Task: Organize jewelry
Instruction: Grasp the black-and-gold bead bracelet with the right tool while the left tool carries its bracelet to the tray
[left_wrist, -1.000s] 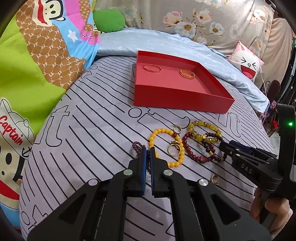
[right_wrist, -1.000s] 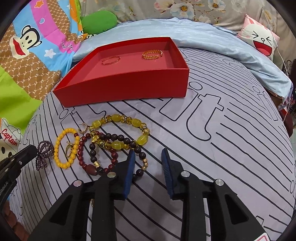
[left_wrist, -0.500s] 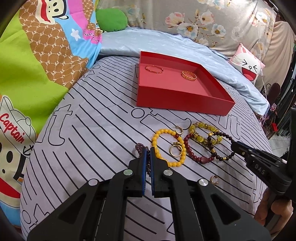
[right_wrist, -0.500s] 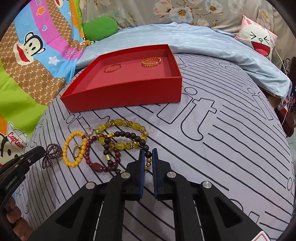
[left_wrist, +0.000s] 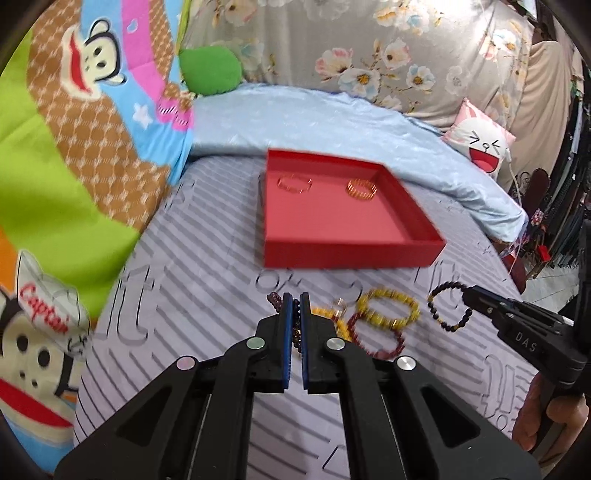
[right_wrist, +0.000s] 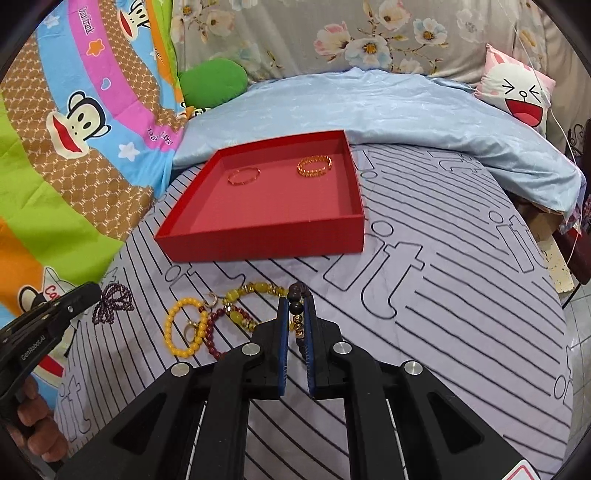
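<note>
Right hand-held gripper (right_wrist: 295, 306) clamping dark bead bracelet (left_wrist: 447, 304) (lifted), red tray (right_wrist: 258, 242) beyond

2 rings (right_wrist: 314, 166) in tray (right_wrist: 258, 236), behind bracelets (right_wrist: 184, 328)

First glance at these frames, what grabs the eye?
The red tray mid-bed, with two gold bangles inside. Nearer, each hand-held gripper is shut on jewelry: the left gripper pinches a purple bracelet, the right gripper a dark bead bracelet lifted off the sheet. A heap of yellow and red bracelets lies between them.
</note>
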